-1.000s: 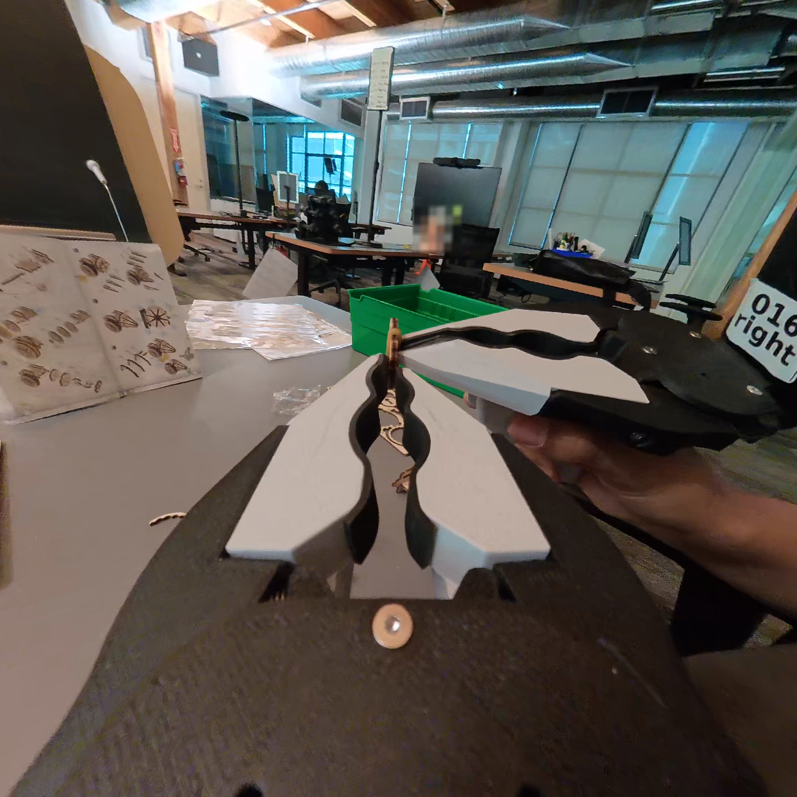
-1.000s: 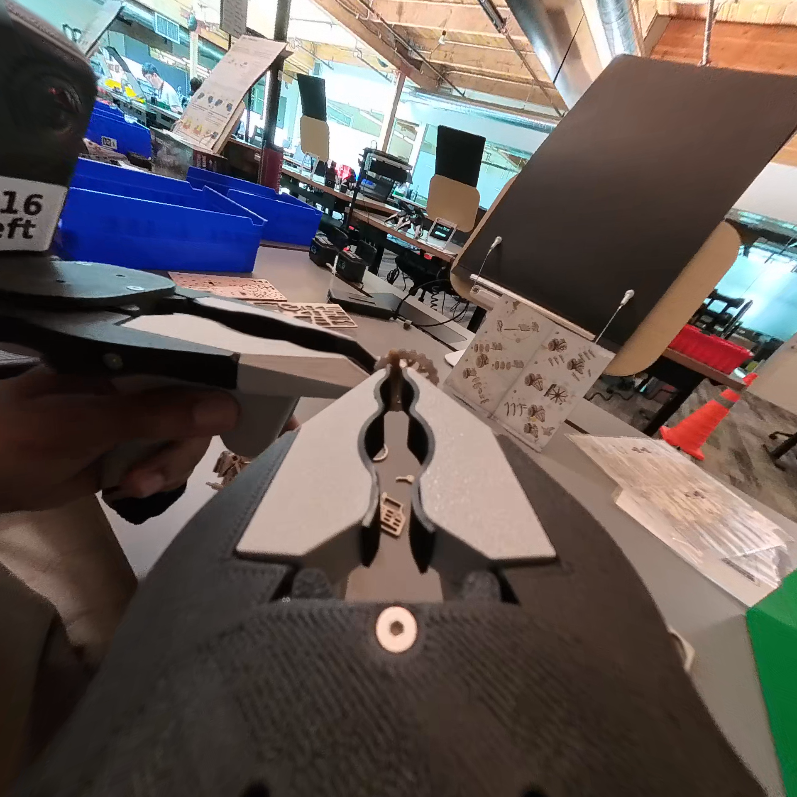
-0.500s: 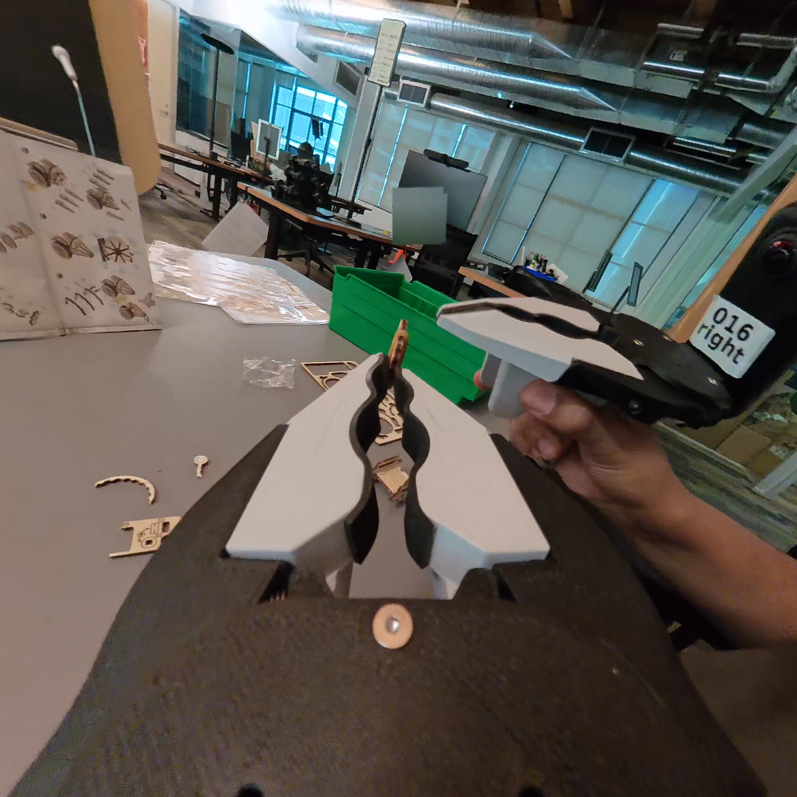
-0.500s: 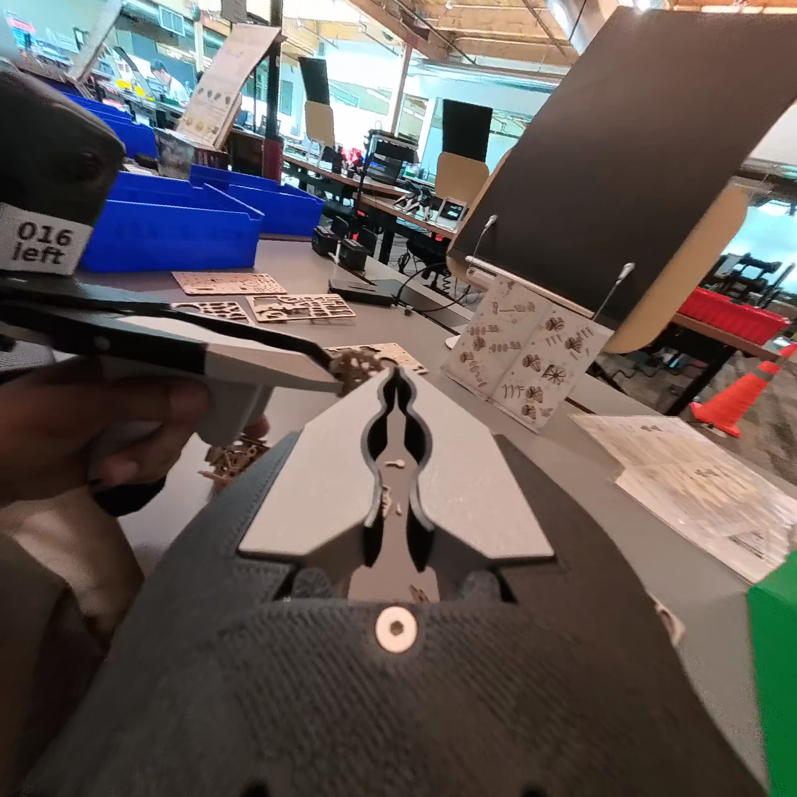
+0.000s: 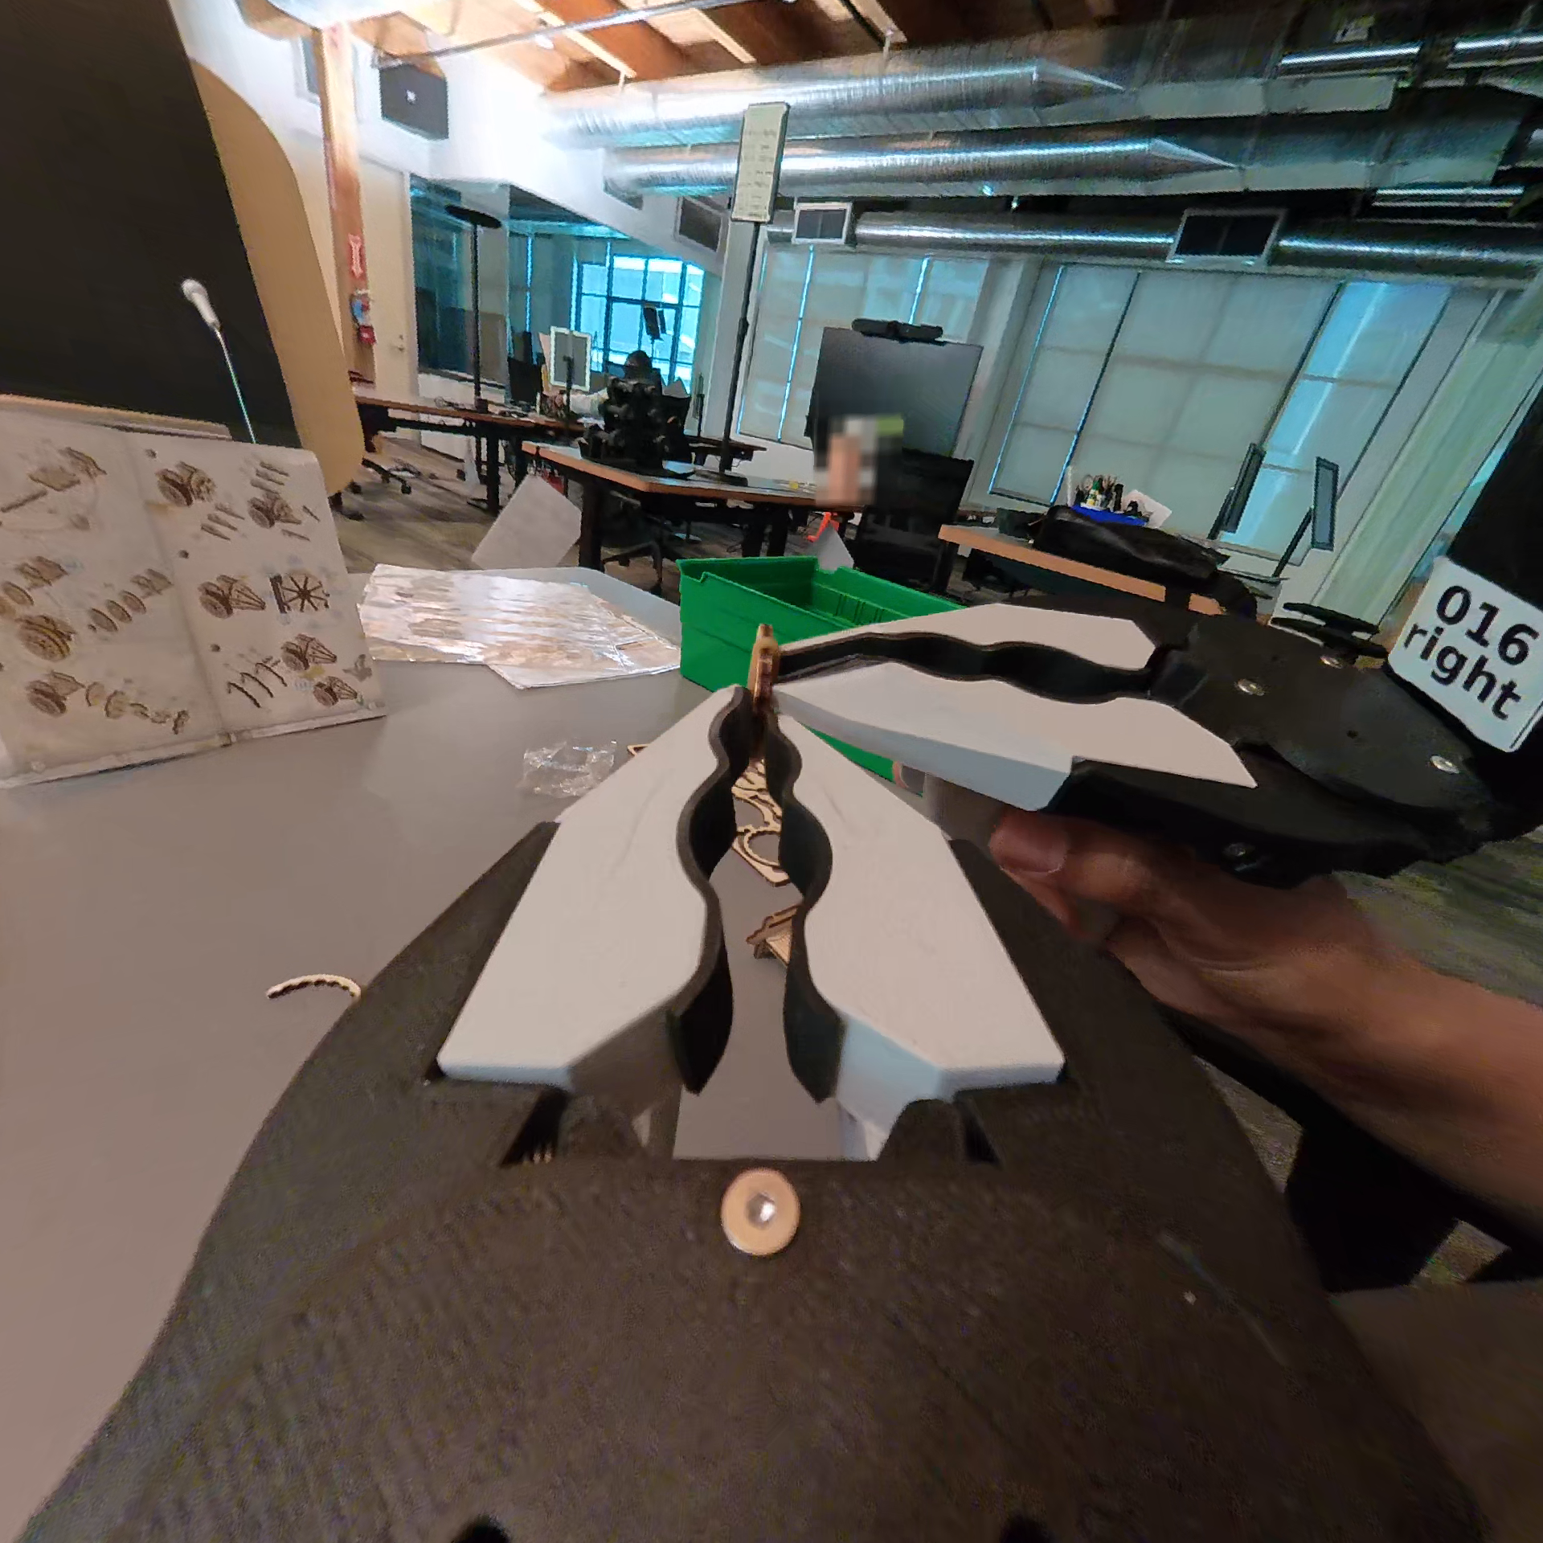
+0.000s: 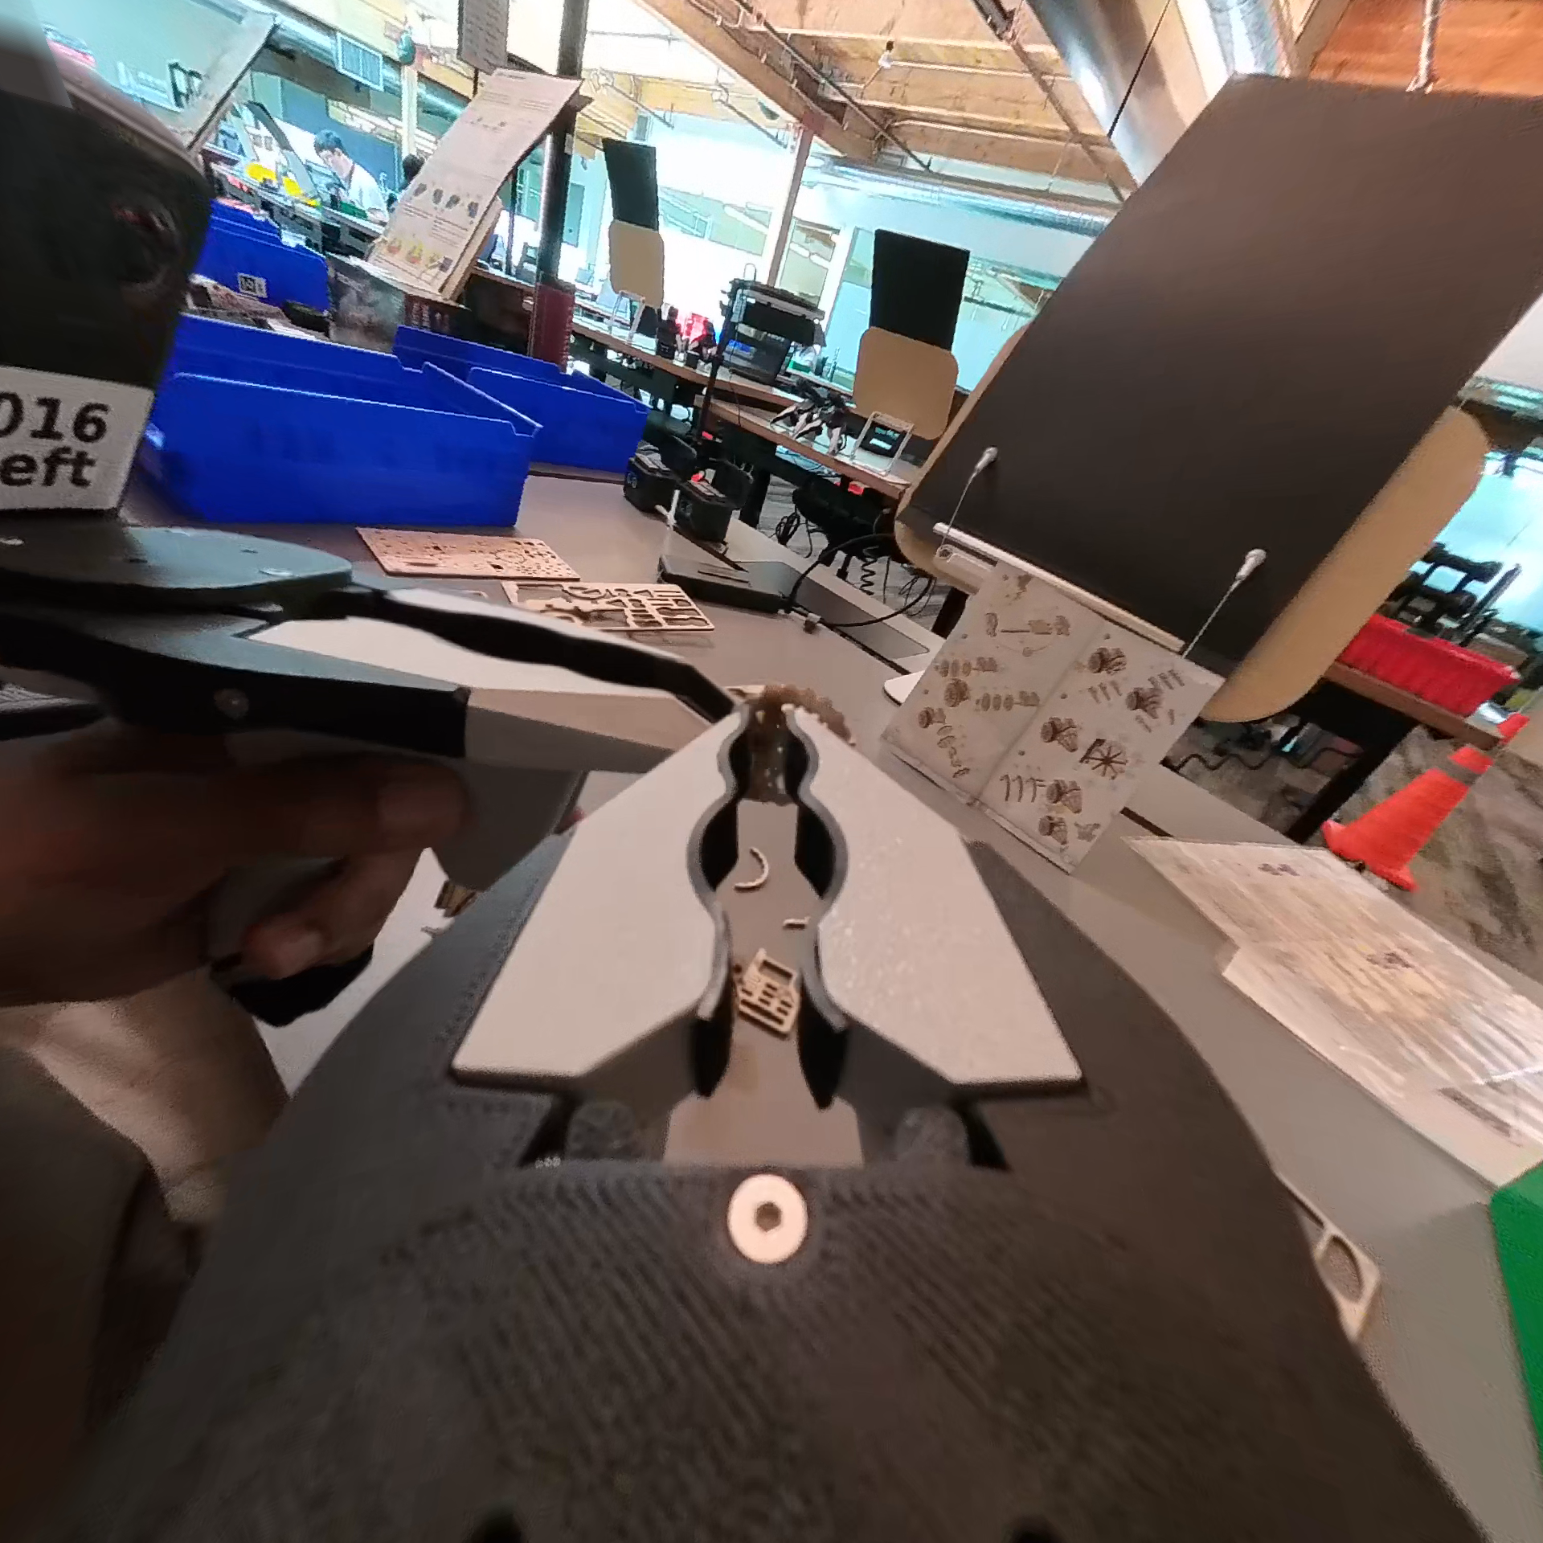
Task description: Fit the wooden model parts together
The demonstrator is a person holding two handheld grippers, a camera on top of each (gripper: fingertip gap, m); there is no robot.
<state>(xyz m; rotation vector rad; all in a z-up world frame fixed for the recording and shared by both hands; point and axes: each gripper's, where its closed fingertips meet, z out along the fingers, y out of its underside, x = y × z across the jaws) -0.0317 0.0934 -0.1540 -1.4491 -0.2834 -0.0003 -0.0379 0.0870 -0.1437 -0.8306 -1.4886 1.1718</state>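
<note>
On the grey table (image 5: 209,877) in this open workshop, you hold the wooden gear piece (image 6: 772,739) up in the air, pinched at the tips of both tools. Your left gripper (image 5: 758,722) is closed narrow on its lower edge, and your right gripper (image 6: 766,725) clamps it too, its tips meeting the left's from the side. Loose wooden parts (image 6: 764,998) lie below, the instruction sheet (image 5: 167,601) and green bin (image 5: 776,601) beyond.

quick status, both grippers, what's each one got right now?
Left gripper: closed on the wooden gear.
Right gripper: closed on the same gear, from the other side.
</note>
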